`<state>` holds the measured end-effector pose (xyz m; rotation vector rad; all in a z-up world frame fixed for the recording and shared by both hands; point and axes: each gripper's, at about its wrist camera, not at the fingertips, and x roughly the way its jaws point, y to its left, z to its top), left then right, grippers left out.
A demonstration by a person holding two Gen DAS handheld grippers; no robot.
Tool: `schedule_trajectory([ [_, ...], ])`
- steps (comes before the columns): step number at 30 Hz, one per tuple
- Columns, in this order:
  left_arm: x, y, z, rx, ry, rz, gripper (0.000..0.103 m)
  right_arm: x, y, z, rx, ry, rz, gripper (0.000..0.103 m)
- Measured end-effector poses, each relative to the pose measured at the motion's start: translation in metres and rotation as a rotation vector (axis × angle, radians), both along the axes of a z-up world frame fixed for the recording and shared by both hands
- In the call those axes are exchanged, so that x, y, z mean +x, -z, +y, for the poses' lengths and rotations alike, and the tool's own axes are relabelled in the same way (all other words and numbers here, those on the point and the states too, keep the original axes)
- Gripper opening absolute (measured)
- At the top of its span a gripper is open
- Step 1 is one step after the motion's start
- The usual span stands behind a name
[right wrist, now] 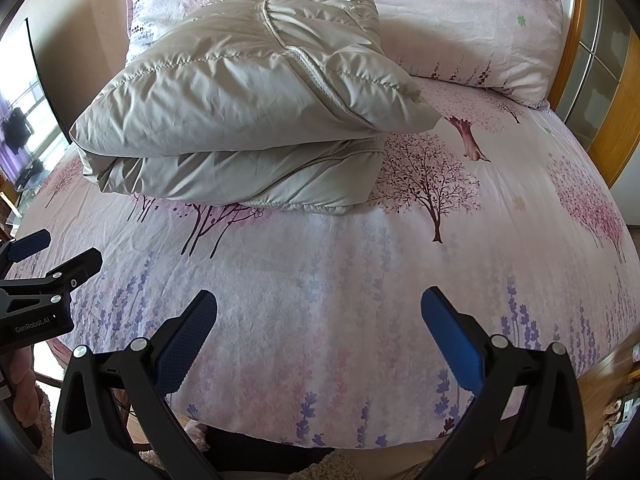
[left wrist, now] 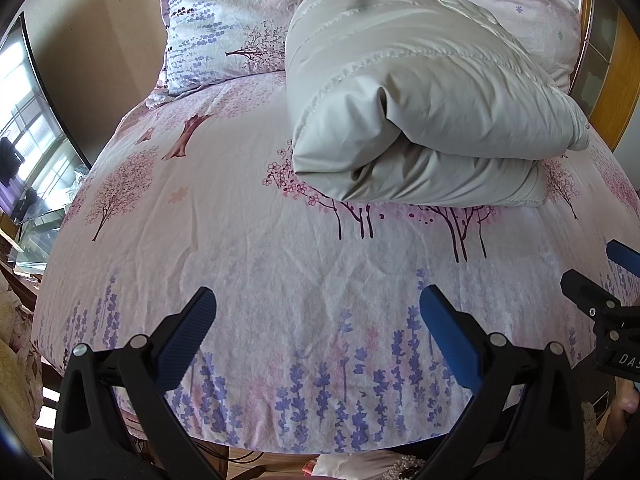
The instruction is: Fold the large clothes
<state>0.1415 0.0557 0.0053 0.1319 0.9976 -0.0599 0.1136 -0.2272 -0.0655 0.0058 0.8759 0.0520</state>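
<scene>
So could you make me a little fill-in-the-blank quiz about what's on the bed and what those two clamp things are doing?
1. The grey padded jacket lies ____ into a thick bundle on the floral bedsheet.
2. Both the left gripper and the right gripper have their jaws ____.
3. Neither gripper is ____ the jacket; both hover over bare sheet.
4. Behind the jacket, at the head of the bed, lie two ____.

Missing words: folded; open; touching; pillows
</scene>
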Motion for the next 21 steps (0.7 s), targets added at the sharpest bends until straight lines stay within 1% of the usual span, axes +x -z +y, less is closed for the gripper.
schedule_trajectory([
  [21, -0.0018, 0.0014, -0.0009, 0.004, 0.005, -0.003, 0.101, 0.0006, -0.0002, -0.0009, -0.001, -0.001, -0.001, 0.102],
])
